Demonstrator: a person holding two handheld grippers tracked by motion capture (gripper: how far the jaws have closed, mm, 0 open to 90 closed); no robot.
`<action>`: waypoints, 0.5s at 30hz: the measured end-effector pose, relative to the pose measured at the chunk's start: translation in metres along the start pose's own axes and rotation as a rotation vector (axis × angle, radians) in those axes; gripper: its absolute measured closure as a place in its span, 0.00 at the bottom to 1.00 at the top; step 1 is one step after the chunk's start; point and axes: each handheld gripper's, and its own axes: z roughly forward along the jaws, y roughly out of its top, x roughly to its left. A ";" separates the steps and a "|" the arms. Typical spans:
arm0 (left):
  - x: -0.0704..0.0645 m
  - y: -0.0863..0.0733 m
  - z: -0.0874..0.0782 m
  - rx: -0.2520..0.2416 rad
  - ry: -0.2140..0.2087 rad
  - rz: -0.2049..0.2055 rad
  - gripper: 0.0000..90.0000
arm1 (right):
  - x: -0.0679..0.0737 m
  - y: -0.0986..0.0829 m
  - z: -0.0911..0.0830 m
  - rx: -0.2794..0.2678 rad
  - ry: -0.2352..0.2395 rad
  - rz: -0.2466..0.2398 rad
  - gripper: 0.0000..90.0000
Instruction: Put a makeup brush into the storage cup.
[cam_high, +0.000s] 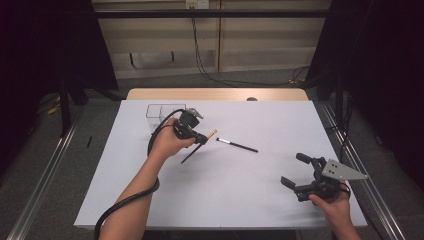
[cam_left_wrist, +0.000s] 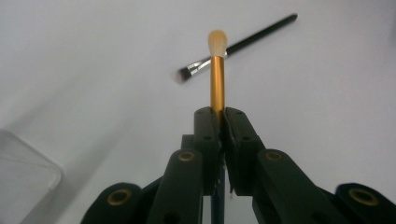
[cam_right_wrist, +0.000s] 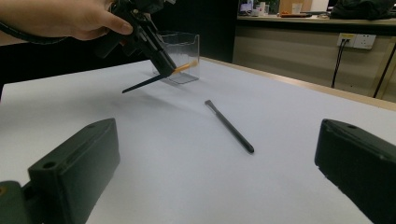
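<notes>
While our left gripper (cam_high: 202, 138) is raised over the white desk (cam_high: 260, 200), its jaws are clamped tight on a makeup brush (cam_left_wrist: 217, 77), and we can see it best in the left gripper view. That brush has a shiny gold ferrule that rises straight out from between the jaw tips and ends in a small rounded tuft of pale, cream bristles. Its dark, slim handle runs back below the jaws; in the high view the handle slants down and toward us, with its thin end close over the desk, though we cannot tell whether it touches. In the right gripper view the same brush (cam_right_wrist: 159, 77) hangs tilted, gold end toward a clear plastic box (cam_right_wrist: 184, 58) that stands behind it near the far left part of the desk.

A second brush, a flat black brush (cam_high: 237, 145), lies on the desk just right of our held one and apart from it. It has a long black handle, a short silver ferrule and a small dark bristle tip that points toward the left gripper. In the left gripper view it lies slantwise beyond the pale tuft.

Our right gripper (cam_high: 295, 172) is held low at the near right of the desk, well apart from both brushes, with its jaws spread wide and nothing between them.
</notes>
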 end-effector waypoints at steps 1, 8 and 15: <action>0.000 0.000 -0.002 -0.016 0.004 0.001 0.94 | 0.000 0.000 0.000 0.001 -0.001 -0.001 0.00; 0.001 -0.003 -0.011 -0.130 0.020 -0.016 0.94 | 0.000 0.000 0.001 0.003 0.002 -0.002 0.00; 0.002 -0.008 -0.019 -0.250 0.026 -0.049 0.94 | 0.000 0.000 0.001 0.004 0.003 -0.002 0.00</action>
